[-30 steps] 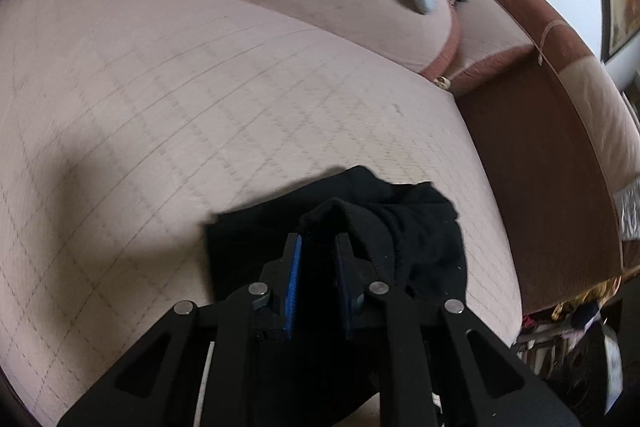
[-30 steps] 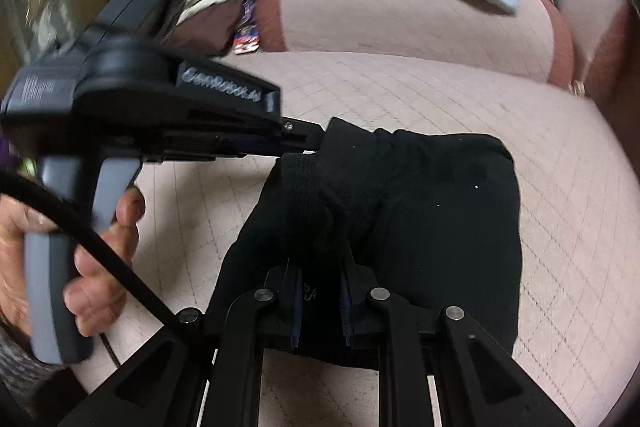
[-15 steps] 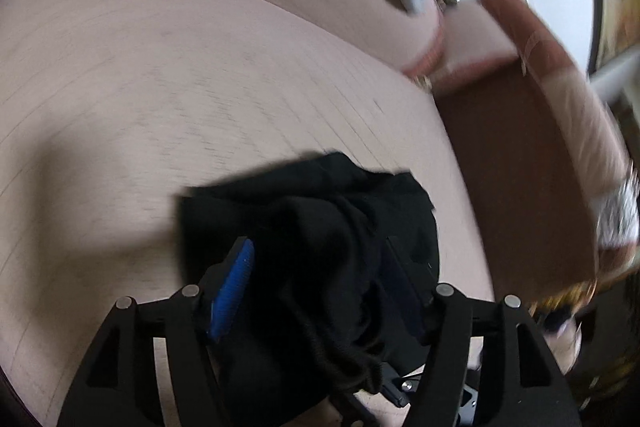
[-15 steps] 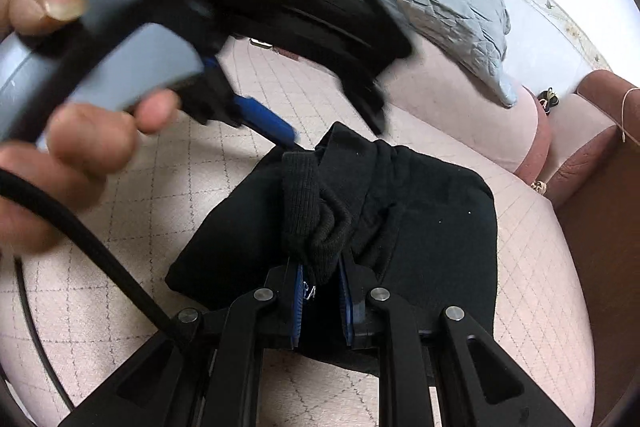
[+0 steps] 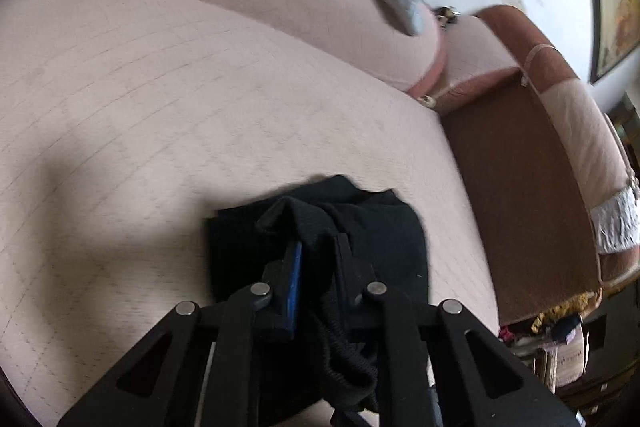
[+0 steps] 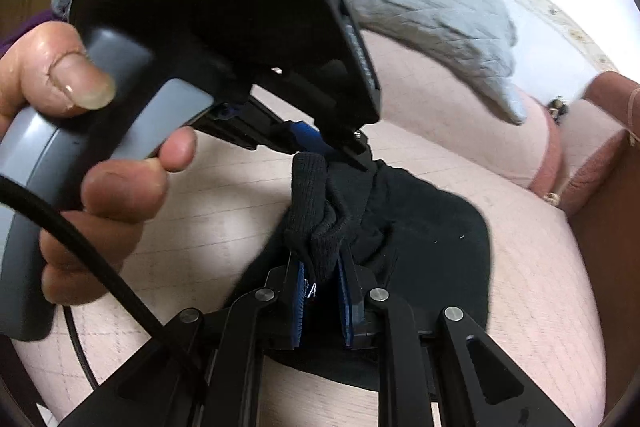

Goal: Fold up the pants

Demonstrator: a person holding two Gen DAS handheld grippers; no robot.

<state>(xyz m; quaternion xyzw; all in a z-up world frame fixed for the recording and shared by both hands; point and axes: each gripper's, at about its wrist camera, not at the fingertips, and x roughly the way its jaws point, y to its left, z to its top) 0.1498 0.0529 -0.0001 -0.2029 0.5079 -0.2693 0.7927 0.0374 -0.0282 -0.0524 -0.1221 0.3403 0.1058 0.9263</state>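
**Black pants held by both claws over a pink sofa seat, partly folded**

A bundle of black pants lies on the quilted pink seat cushion of a sofa, near its front edge. Most of the cloth lies in a compact, roughly square pad, so the main folds look done. A ribbed band, probably a cuff or the waistband, stands up bunched from the pad, so the fold is not yet tidy.

The right claw pinches that ribbed band between its blue pads. The left claw is closed on the same raised fabric from the far side. What seems left is laying the lifted part flat and letting go.

Readable writing is scant: raised lettering on the left tool's housing is too blurred to read, and white letters beside the right claw's pad appear to read "A".

A grey quilted blanket drapes the backrest.
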